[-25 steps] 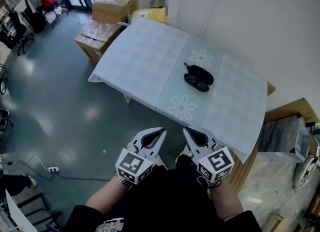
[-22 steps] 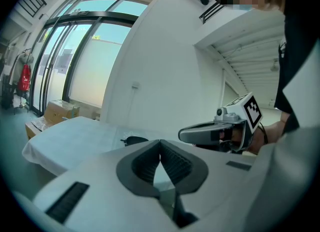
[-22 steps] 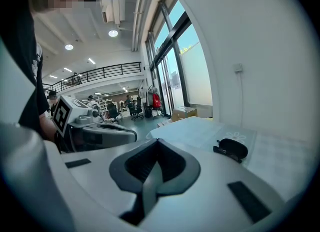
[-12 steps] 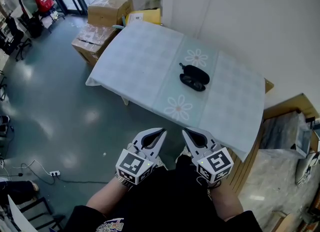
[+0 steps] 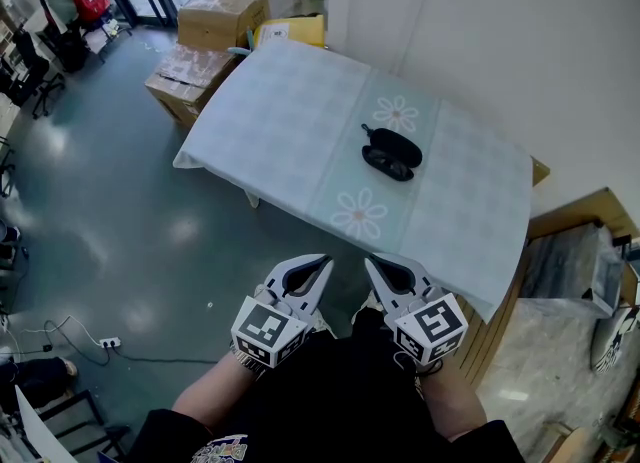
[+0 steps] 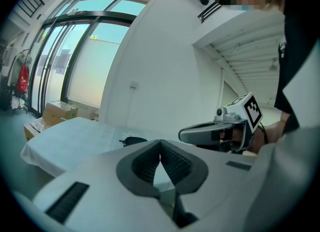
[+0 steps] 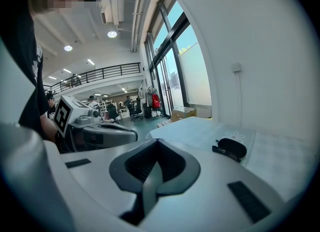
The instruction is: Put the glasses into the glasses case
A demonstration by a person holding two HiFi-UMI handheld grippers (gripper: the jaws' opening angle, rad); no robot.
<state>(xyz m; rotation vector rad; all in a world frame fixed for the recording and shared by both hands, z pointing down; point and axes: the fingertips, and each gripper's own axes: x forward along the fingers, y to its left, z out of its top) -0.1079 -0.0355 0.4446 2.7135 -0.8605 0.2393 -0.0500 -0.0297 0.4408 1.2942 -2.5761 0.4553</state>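
Observation:
A black glasses case (image 5: 399, 144) lies on the far middle of the table (image 5: 280, 111), which has a pale flower-print cloth. Dark glasses (image 5: 384, 161) rest against the case's near side. In the right gripper view the case (image 7: 233, 147) shows small at the right, and in the left gripper view it is a dark shape (image 6: 133, 140) far off. Both grippers hang close to my body, well short of the table. My left gripper (image 5: 324, 264) is shut with nothing in it. My right gripper (image 5: 371, 264) is also shut and holds nothing.
Cardboard boxes (image 5: 222, 14) stand on the floor beyond the table's left end. A white wall runs behind the table. A wooden shelf unit (image 5: 585, 246) sits to the right. A power strip with cable (image 5: 106, 339) lies on the grey floor at the left.
The head view has shifted a little, so the table sits slightly differently in the picture. Both grippers stay shut in the same place by my body.

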